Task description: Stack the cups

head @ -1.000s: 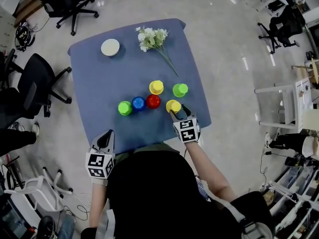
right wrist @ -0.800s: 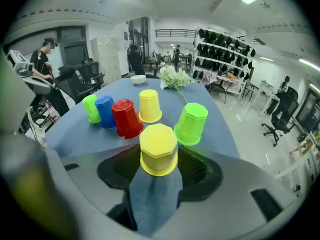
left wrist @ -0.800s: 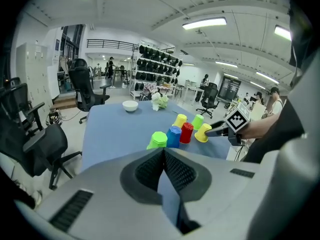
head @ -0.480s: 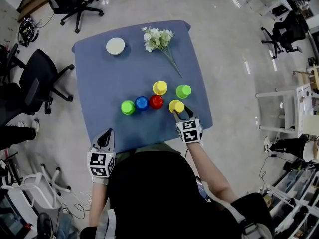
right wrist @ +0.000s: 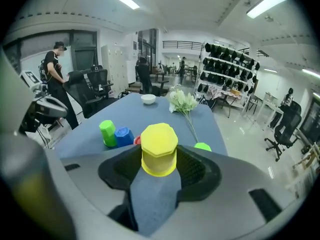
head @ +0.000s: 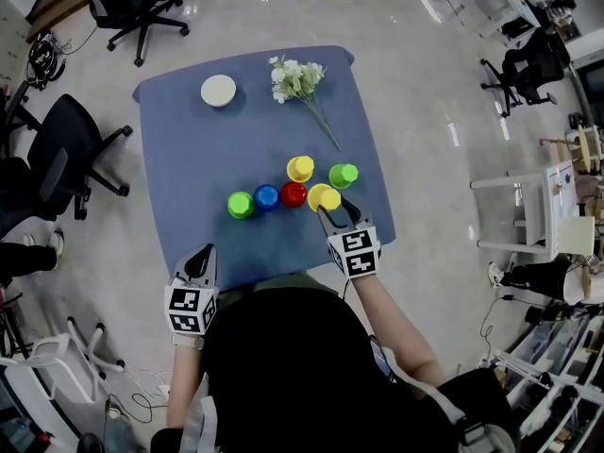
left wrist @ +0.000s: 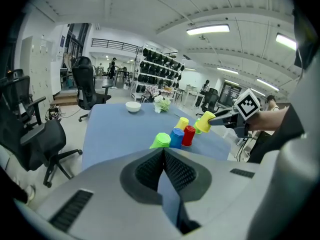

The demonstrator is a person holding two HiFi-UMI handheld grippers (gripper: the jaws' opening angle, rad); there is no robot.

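Yellow plastic cup (head: 324,197), upside down, is pinched between the jaws of the right gripper (head: 334,212), which have just been closing on it. It hangs tilted just above the blue table (head: 189,140), right of centre in the head view. Just to its left a red cup (head: 293,194), a blue cup (head: 266,196) and a green cup (head: 241,205) stand in a row. A second yellow cup (head: 300,168) and a light green cup (head: 343,175) sit higher in the frame. At lower left, the left gripper (head: 202,253) has its jaws pressed together, empty.

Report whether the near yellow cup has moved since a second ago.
Yes: the yellow cup has lifted off the table and shifted toward the red cup.
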